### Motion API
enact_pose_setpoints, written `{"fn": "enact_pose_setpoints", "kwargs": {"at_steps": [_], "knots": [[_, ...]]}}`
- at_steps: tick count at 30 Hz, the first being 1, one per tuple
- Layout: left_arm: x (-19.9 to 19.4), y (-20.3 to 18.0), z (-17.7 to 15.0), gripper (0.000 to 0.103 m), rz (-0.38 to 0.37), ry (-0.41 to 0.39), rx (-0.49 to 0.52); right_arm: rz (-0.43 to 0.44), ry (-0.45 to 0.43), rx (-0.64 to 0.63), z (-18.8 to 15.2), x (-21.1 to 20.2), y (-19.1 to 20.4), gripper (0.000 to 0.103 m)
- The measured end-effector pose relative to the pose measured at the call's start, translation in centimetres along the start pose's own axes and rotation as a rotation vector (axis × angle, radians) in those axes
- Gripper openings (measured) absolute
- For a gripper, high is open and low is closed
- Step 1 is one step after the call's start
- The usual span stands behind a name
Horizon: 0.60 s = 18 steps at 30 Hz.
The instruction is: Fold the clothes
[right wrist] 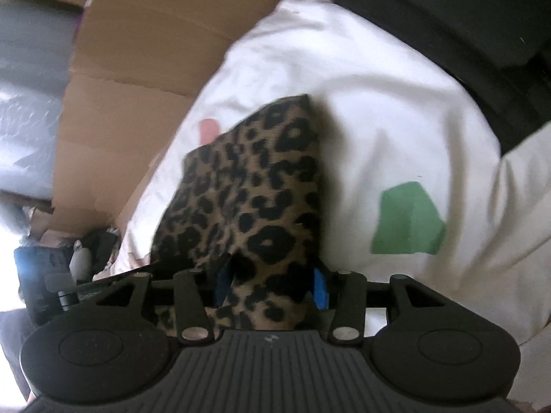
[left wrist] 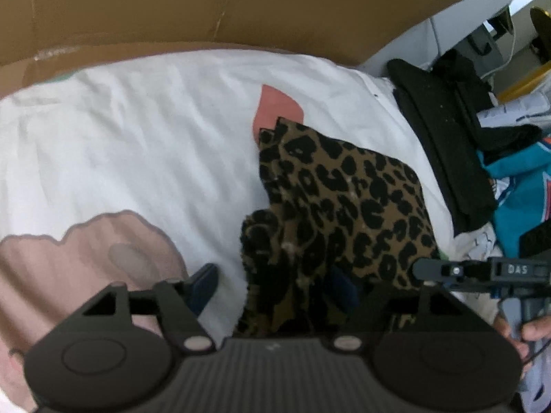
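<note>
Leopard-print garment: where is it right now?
In both wrist views the leopard-print garment lies centre on the white sheet, left of the black clothes pile, with its near end between the right gripper fingers.

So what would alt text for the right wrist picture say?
A leopard-print cloth sits between the blue-padded fingers of the right gripper, lifted over a white sheet with a green patch. Brown cardboard lies behind.
</note>
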<state>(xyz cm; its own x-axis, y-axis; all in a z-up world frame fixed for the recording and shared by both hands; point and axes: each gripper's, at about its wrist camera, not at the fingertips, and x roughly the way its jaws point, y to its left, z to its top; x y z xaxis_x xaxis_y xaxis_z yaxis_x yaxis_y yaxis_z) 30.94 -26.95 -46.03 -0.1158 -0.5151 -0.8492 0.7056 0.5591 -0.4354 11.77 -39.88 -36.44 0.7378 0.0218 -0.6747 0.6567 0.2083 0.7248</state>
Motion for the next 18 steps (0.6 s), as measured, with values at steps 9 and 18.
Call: {"fn": "enact_pose_setpoints", "kwargs": {"at_steps": [9, 18], "knots": [[1.5, -1.0, 0.8, 0.043, -0.063, 0.028, -0.003, 0.064, 0.03, 0.014, 0.9, 2.6, -0.1, 0.046], [-0.1, -3.0, 0.4, 0.026, -0.003, -0.007, -0.015, 0.014, 0.027, -0.097, 0.8, 1.9, 2.4, 0.011]]}}
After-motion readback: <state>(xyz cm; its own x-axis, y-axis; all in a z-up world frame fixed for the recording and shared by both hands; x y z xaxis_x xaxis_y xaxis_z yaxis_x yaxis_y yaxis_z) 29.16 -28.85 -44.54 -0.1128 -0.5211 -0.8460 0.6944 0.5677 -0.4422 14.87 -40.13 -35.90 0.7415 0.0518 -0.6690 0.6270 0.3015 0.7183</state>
